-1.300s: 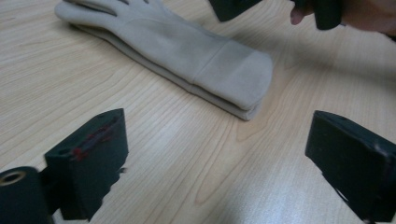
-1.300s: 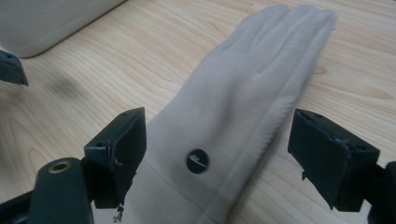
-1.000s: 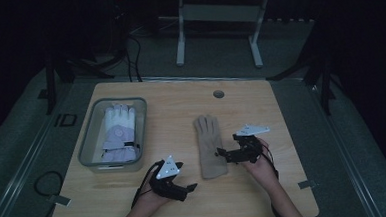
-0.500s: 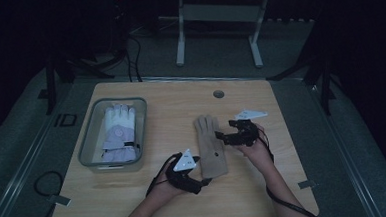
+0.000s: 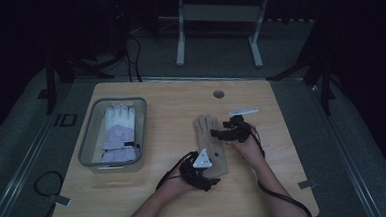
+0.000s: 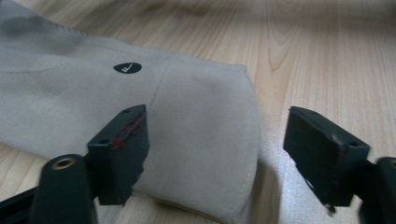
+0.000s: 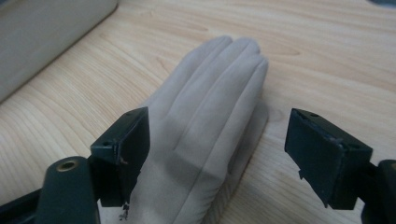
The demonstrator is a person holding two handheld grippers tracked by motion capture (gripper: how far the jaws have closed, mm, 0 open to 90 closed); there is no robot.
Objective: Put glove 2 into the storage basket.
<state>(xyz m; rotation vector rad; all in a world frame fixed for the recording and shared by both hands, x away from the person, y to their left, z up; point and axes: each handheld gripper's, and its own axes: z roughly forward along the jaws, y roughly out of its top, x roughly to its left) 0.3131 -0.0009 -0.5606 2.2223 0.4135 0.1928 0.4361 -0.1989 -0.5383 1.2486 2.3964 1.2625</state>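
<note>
A beige glove [image 5: 210, 142] lies flat on the wooden table [image 5: 150, 196], fingers pointing away from the person. My left gripper [image 5: 212, 177] is at its cuff; in the left gripper view [image 6: 217, 130] the jaws stand apart over the cuff corner [image 6: 196, 121] without pressing on it, and they have just been closing a little. My right gripper [image 5: 218, 133] reaches in from the right at the glove's fingers. In the right gripper view [image 7: 217, 135] its jaws straddle the glove's fingers [image 7: 210, 112], open, and they too have just been closing.
A grey plastic bin [image 5: 89, 134] stands at the table's left with a white and lavender glove [image 5: 118, 130] inside. A round cable hole [image 5: 219, 94] sits near the far edge. A metal stand [image 5: 216, 17] is on the floor behind the table.
Both hands moved in on the beige glove: the left gripper came right to the cuff, the right gripper went up and left to the fingers. The glove has not moved.
</note>
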